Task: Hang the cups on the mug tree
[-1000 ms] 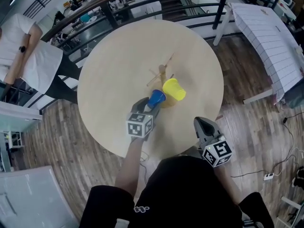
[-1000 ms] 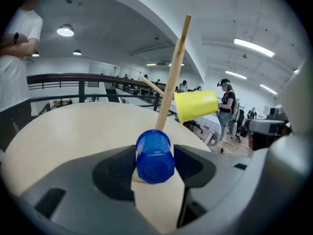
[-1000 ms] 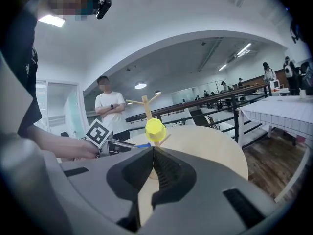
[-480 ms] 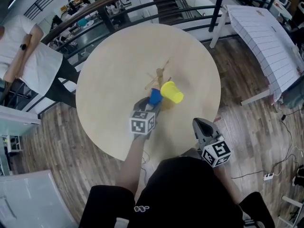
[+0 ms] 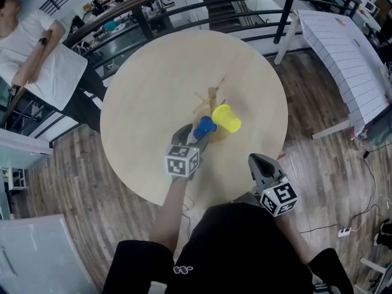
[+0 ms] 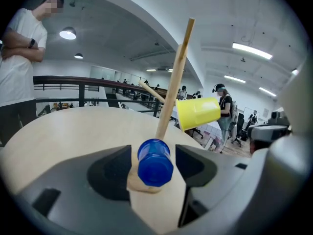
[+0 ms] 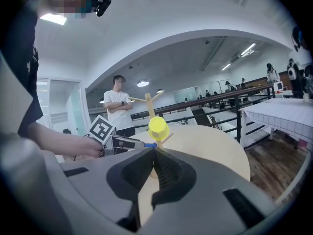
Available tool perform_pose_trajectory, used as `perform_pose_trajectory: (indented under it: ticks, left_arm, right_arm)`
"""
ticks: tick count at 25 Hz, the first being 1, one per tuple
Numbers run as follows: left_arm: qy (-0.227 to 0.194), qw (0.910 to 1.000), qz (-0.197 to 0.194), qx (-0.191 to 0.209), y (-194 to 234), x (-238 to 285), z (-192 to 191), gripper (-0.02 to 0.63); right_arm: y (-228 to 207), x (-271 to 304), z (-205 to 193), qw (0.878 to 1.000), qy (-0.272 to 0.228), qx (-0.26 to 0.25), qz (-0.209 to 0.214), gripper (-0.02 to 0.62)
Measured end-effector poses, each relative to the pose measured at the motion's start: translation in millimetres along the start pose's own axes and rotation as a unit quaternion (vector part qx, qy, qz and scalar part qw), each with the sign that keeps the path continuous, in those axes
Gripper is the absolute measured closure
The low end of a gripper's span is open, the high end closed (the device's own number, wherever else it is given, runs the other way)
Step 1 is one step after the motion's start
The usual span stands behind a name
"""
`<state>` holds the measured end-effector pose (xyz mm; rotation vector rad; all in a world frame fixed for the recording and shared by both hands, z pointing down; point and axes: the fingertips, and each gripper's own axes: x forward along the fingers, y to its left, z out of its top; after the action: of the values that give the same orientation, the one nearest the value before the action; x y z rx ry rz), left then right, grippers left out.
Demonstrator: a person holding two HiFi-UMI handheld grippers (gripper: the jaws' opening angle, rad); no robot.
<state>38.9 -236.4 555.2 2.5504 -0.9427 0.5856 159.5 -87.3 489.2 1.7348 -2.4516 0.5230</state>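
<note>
Two cups are at the mug tree [image 5: 210, 97] on the round worktop [image 5: 147, 84]. The yellow cup [image 5: 226, 118] hangs on a peg. The blue cup [image 5: 204, 127] sits low by the trunk, between the jaws of the left tongs [image 5: 192, 138], which are opening and seem just clear of it. The right tongs [image 5: 260, 163] are closed on nothing, well back near the person's body. I worry that the blue cup is not fully seated (its peg is hidden from me); then it would slide off. A jaw catching it on the way back could also rock the tree.
</note>
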Motion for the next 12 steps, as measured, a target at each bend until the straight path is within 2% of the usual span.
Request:
perform_pose_trajectory:
  ticks: [10,12]
  left_arm:
    - [-0.079,0.9955,0.034,-0.041,7.5,-51.9,25.2,0.345]
    - [-0.095,0.9934,0.042,-0.047,6.6,-64.6,27.4,0.363]
  right_arm:
    - [8.8,12.2,1.8,1.0,0.001,-0.003,0.024,0.585]
    - [11.8,17.6,2.8,1.0,-0.001,-0.005,0.031,0.585]
